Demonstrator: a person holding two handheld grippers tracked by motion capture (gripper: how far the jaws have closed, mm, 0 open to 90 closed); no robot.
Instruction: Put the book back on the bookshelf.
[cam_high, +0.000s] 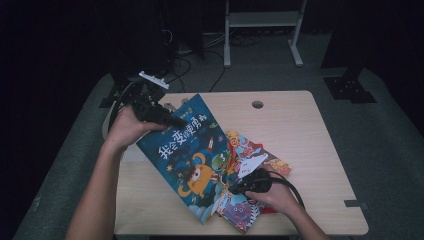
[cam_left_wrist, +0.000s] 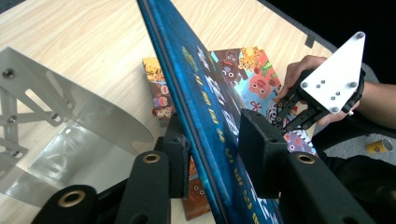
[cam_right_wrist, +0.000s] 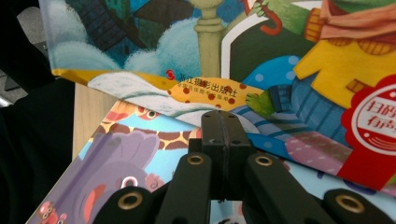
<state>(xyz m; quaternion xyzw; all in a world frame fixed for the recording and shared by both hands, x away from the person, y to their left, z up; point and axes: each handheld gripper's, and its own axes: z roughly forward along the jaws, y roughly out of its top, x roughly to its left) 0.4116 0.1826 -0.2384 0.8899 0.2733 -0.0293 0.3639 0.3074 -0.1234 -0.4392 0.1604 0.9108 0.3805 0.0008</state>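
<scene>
A large blue picture book (cam_high: 192, 150) with an orange monster on its cover lies tilted, its far left corner raised off the table. My left gripper (cam_high: 167, 119) is shut on that corner. In the left gripper view the book's edge (cam_left_wrist: 205, 102) runs between the two black pads of the left gripper (cam_left_wrist: 217, 149). My right gripper (cam_high: 235, 189) is shut, with its tip resting on the colourful books (cam_high: 250, 150) under the blue one. In the right gripper view its jaws (cam_right_wrist: 226, 122) stand together with nothing between them, above a purple-animal cover (cam_right_wrist: 116, 154).
The wooden table (cam_high: 300, 130) has a round cable hole (cam_high: 257, 104) at the back. A bent metal book stand (cam_left_wrist: 70, 116) sits by the left gripper. The right gripper's grey plate (cam_left_wrist: 336, 74) shows beyond the book. Dark floor, cables and a frame surround the table.
</scene>
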